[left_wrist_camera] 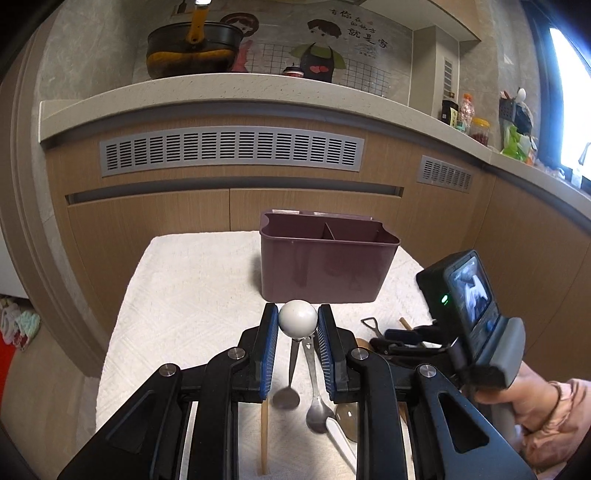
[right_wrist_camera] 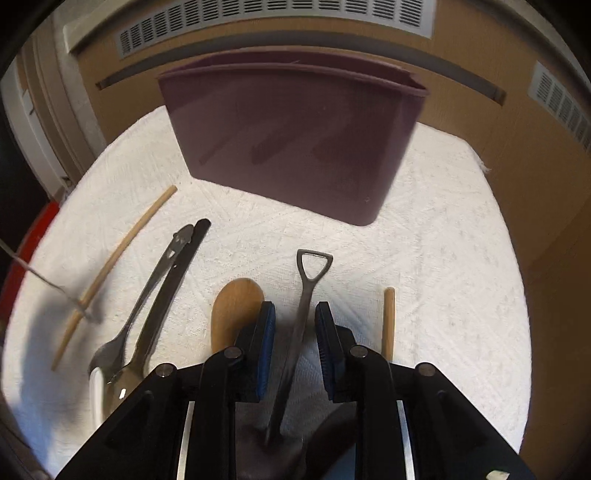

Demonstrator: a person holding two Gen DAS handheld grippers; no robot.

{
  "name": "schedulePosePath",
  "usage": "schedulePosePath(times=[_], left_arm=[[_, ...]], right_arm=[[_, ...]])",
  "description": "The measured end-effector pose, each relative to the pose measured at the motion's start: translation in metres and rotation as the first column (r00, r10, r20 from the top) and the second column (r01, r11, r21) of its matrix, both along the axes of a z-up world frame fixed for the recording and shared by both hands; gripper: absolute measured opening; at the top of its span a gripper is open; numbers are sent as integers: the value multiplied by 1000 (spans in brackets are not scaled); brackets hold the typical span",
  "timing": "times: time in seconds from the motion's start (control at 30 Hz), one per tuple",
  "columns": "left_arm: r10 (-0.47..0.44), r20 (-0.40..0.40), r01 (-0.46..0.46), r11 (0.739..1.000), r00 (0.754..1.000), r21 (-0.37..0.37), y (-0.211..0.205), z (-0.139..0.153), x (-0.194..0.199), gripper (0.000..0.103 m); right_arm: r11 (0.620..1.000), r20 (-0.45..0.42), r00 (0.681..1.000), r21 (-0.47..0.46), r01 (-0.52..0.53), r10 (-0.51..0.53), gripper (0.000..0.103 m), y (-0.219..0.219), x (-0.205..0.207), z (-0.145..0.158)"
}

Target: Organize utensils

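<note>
The left gripper [left_wrist_camera: 297, 325] pinches the white ball end of a small metal spoon [left_wrist_camera: 297, 320], lifted over the white towel [left_wrist_camera: 192, 288]. The right gripper [right_wrist_camera: 294, 314] has its fingers spread around a shovel-handled spoon [right_wrist_camera: 304, 291] lying flat. Beyond stands the 2-compartment purple utensil caddy [left_wrist_camera: 321, 266].

The only writing I can make out is on the wall decal [left_wrist_camera: 354, 27] above the counter, beside the cartoon figure in the apron: 2 lines of dark Chinese characters, the lower reading 就是家; the upper line is too warped to read surely. The bottle labels [left_wrist_camera: 450, 112] at the counter's end are too small.
</note>
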State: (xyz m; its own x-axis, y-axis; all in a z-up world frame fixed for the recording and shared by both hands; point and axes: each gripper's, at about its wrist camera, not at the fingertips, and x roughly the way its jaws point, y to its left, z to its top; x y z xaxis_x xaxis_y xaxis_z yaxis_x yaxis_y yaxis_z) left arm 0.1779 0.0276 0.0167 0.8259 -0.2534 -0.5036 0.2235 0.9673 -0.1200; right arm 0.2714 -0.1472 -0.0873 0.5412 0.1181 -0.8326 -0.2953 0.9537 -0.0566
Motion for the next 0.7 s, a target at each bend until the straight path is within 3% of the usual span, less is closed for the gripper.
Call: schedulePosePath(times=[0.03, 0.1, 0.37, 0.7], left_arm=[[0, -3, 0, 1000, 1000, -3, 1, 0, 1, 23], [3, -2, -3, 1000, 1000, -5, 3, 1, 2, 23], [13, 4, -13, 1000, 1000, -21, 3, 3, -2, 23], [-18, 20, 19, 999, 1000, -29, -9, 15, 3, 23]], right_arm=[[1000, 7, 1000, -22, -18, 18, 5, 4, -1, 0], [998, 11, 998, -24, -55, 55, 5, 7, -7, 3], [974, 168, 985, 213, -72, 36, 3, -38, -57, 68], [959, 300, 954, 270, -90, 6, 2, -56, -79, 115]])
